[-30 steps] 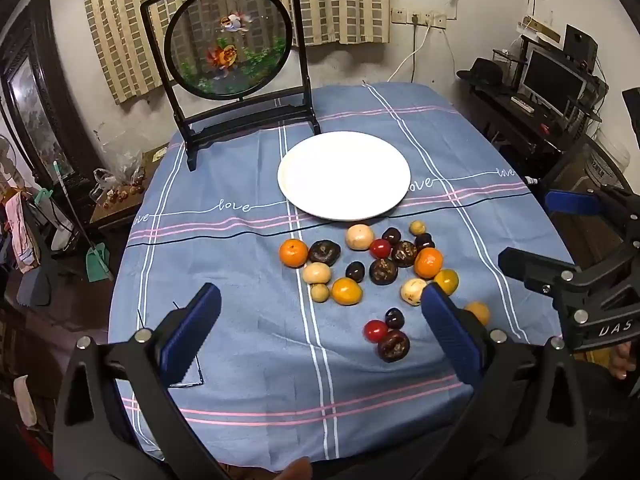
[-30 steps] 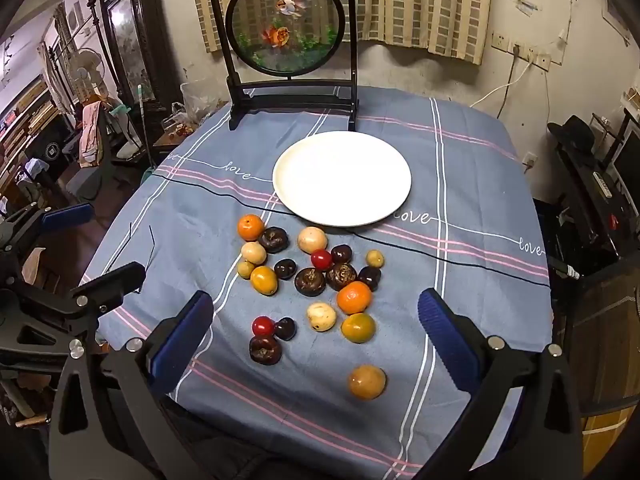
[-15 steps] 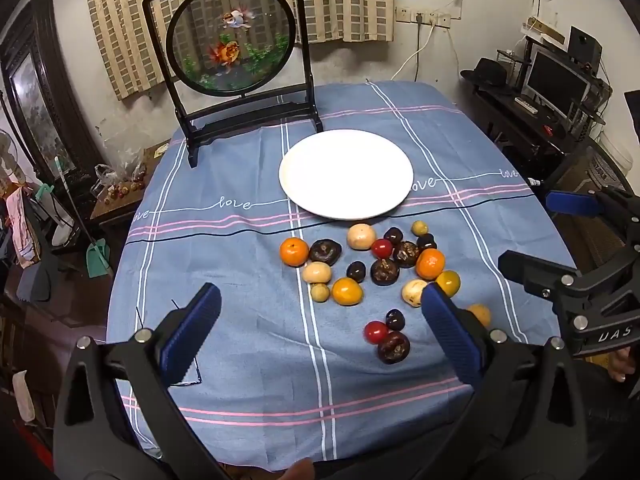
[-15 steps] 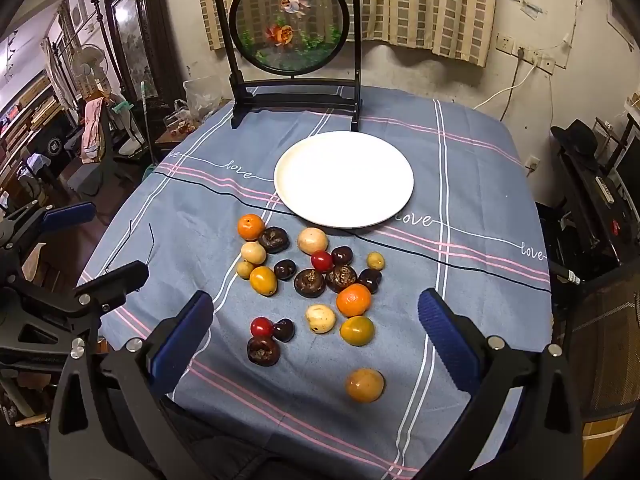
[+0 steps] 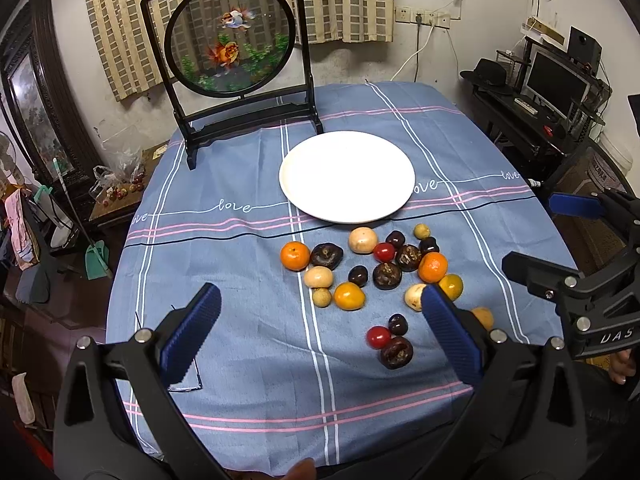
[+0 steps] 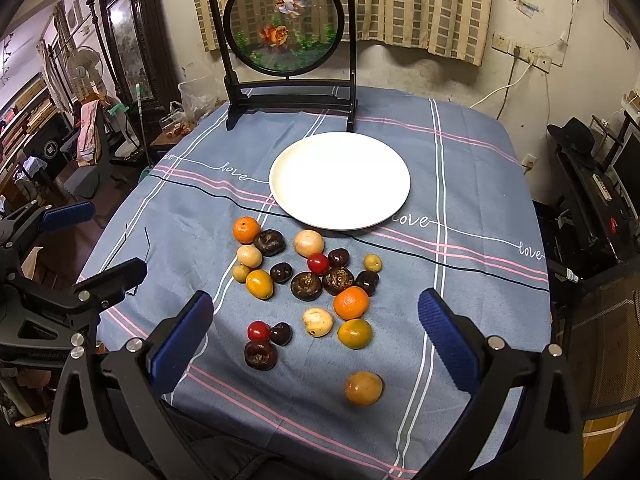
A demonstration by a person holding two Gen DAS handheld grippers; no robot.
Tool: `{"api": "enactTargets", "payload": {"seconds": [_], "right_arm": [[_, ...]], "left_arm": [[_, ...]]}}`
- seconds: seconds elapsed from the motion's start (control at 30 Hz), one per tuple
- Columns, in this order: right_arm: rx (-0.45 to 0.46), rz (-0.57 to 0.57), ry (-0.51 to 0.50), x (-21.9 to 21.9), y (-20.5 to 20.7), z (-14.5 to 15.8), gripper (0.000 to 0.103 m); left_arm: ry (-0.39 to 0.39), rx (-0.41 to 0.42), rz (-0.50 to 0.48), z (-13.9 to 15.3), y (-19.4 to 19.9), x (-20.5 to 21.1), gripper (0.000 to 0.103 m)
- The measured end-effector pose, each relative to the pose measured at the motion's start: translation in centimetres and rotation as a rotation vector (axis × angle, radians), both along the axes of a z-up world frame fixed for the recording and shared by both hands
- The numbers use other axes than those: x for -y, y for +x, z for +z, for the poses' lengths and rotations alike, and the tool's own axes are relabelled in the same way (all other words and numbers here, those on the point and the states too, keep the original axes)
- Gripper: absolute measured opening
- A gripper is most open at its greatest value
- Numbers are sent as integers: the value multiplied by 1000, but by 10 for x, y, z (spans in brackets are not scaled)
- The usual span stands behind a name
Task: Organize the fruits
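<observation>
Left gripper [image 5: 320, 330]: held low over the near edge of the table, blue-padded fingers [image 5: 191, 332] spread wide, nothing between them.
Right gripper [image 6: 320, 334]: same story on the other side, jaws wide apart and empty, hovering above the near fruit.
Plate [image 6: 288, 196]: white, round, bare, sitting mid-table just beyond the fruit.
Fruit pile [image 6: 308, 276]: a loose scatter on the blue tablecloth [image 6: 460, 280], all of it off the plate, between the plate and the grippers.
Oranges: one bright orange [image 6: 246, 229] at the far-left corner of the scatter, touching a dark wrinkled fruit [image 6: 270, 242]; another orange one [image 6: 351, 303] on the right side of the cluster.
Red ones: a small red fruit [image 6: 318, 263] in the thick of it; a second red fruit [image 6: 258, 331] nearer, tucked against two dark ones.
Straggler: a yellow-orange fruit [image 6: 363, 388] lies alone, nearest the right gripper, apart from the rest.
Pale ones: a few beige round fruits [image 6: 309, 243]; what kind they are, I can't make out from here.
Backdrop: a round goldfish screen [image 6: 286, 20] in a black frame stands at the far end of the table.
</observation>
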State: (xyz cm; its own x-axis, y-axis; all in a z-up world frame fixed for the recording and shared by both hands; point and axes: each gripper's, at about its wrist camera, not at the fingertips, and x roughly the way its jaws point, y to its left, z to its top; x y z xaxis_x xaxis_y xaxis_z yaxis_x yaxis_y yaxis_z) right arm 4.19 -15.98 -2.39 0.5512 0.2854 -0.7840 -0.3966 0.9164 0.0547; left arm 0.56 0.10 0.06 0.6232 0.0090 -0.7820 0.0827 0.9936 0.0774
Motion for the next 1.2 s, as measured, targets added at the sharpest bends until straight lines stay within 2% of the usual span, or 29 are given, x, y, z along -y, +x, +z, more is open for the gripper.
{"api": "enactTargets", "payload": {"seconds": [1.2], "right_arm": [[1,-1,-1,0,0,-1,102]], "left_arm": [[-2,-6,2,-5,7,-3,101]]}}
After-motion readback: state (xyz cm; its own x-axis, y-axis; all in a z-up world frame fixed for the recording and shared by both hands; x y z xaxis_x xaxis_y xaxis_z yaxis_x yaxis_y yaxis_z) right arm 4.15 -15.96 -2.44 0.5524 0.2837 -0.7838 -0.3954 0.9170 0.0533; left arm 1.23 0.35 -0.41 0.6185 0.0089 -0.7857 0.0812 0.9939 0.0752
